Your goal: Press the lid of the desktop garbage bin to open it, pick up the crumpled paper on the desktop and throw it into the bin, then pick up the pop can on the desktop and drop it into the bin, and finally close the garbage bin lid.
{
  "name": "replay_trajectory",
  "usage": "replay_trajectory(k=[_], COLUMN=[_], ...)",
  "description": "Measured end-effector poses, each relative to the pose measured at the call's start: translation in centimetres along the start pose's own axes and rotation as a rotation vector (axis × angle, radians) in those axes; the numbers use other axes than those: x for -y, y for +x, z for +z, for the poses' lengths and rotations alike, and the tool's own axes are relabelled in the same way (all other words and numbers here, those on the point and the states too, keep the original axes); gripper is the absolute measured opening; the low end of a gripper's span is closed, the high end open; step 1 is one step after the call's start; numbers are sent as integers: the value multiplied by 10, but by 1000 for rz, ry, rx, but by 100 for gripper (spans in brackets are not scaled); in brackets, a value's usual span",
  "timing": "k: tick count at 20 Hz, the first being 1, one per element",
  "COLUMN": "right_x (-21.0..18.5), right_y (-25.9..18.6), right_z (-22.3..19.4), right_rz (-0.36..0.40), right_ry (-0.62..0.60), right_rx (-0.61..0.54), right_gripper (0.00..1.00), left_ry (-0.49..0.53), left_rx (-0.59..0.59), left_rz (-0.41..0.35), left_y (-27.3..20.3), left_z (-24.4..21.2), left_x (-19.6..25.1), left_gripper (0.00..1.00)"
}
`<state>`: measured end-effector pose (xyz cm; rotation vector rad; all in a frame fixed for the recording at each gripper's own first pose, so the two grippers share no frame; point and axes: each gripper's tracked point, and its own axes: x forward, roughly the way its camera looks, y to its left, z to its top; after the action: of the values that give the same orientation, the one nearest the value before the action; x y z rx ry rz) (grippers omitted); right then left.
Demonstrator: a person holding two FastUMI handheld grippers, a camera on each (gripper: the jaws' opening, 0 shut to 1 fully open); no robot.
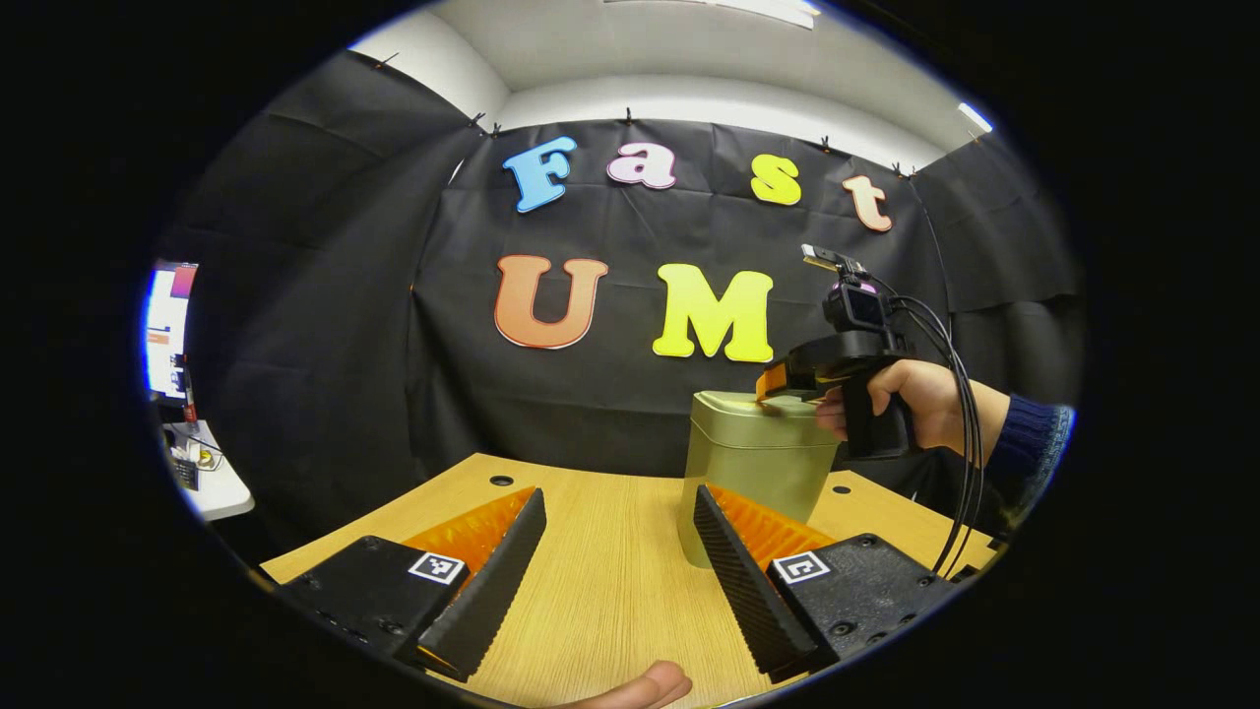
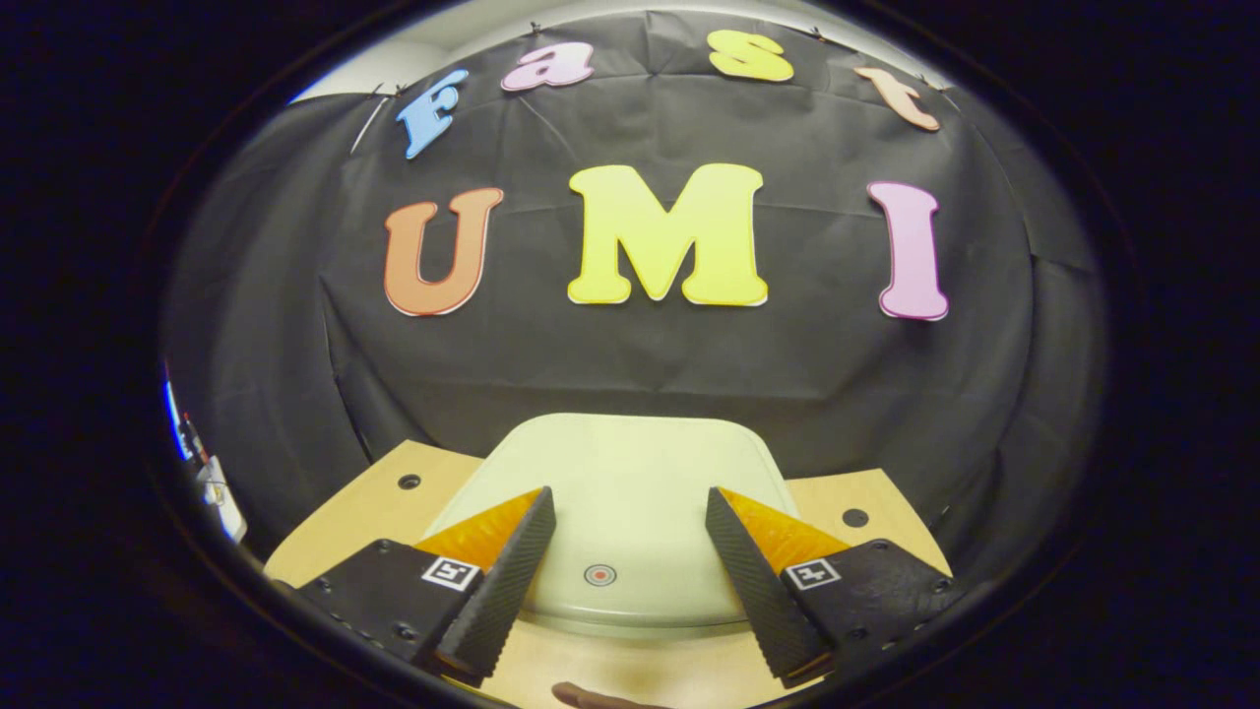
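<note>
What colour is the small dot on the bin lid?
Red, ringed in grey, on the pale green lid dot; clearest in the right gripper view.

Left view faces bin (image 1: 753,463) from afar; right view looks down onto it.

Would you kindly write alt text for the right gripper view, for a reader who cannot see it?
The right gripper hovers open just above the closed lid of the pale green garbage bin, its fingers either side of a small round button. The bin stands on a wooden desktop before a black cloth wall.

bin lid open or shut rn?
Shut. The lid lies flat on the bin in both views; right gripper hovers over it, jaws apart.
</note>
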<state>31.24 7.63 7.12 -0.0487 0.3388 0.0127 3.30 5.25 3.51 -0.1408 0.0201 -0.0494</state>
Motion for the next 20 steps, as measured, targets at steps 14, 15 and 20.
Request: replay_trajectory(k=[14, 15, 20], right_x=[-2, -2, -2], right_y=[3, 4, 2], right_z=[-1, -4, 1], right_rz=[-21, -13, 16], right_ry=[-4, -9, 21], right_rx=[193, 186, 209], right_gripper=[98, 98, 95], left_ry=[3, 3, 7], left_rx=[-1, -3, -11], left_rz=[3, 5, 3], left_y=[0, 0, 2], left_z=[0, 0, -4], left_x=[1, 0, 1], left_gripper=[98, 98, 98])
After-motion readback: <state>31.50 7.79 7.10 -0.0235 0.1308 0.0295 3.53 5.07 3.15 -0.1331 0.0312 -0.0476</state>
